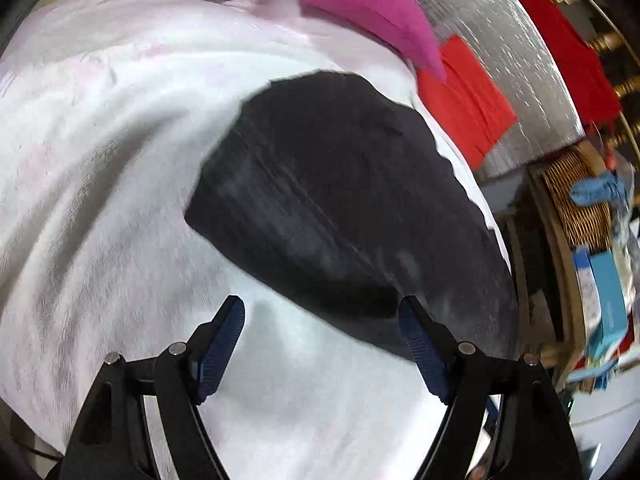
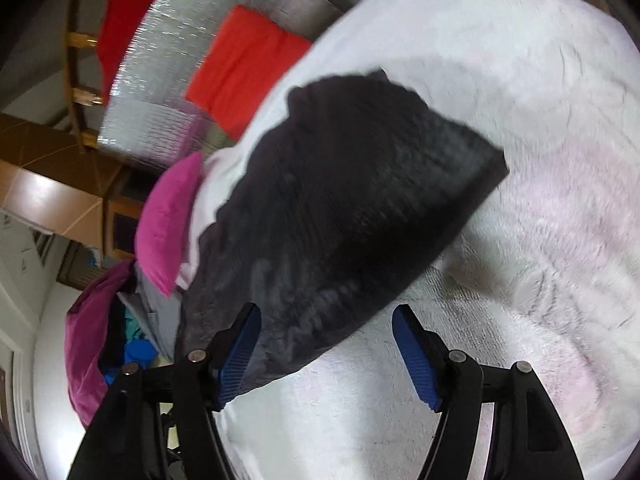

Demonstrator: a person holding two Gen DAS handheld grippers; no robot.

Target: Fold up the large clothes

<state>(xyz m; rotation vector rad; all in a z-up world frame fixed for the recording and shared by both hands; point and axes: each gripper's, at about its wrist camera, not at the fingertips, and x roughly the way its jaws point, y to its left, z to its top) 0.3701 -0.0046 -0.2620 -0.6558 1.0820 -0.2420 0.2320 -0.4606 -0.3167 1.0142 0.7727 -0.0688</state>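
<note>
Black cloth (image 1: 340, 200), folded into a compact block, lies on a white fleecy blanket (image 1: 100, 160) that covers most of the surface in both wrist views. Left gripper (image 1: 322, 312) hangs over the block's near edge with its jaws spread wide; nothing is pinched between the blue pads (image 1: 222, 344), though the right-hand pad sits just at the cloth's rim. Right gripper (image 2: 326, 322) is likewise spread, its left pad overlapping the block's near corner in the picture, without a grip. Beyond the blanket a folded red cloth (image 1: 464, 100) lies on a silver mat (image 1: 500, 40), and a magenta cloth (image 1: 360, 4) rests beside it at the blanket's edge. Both views are motion-blurred.
</note>
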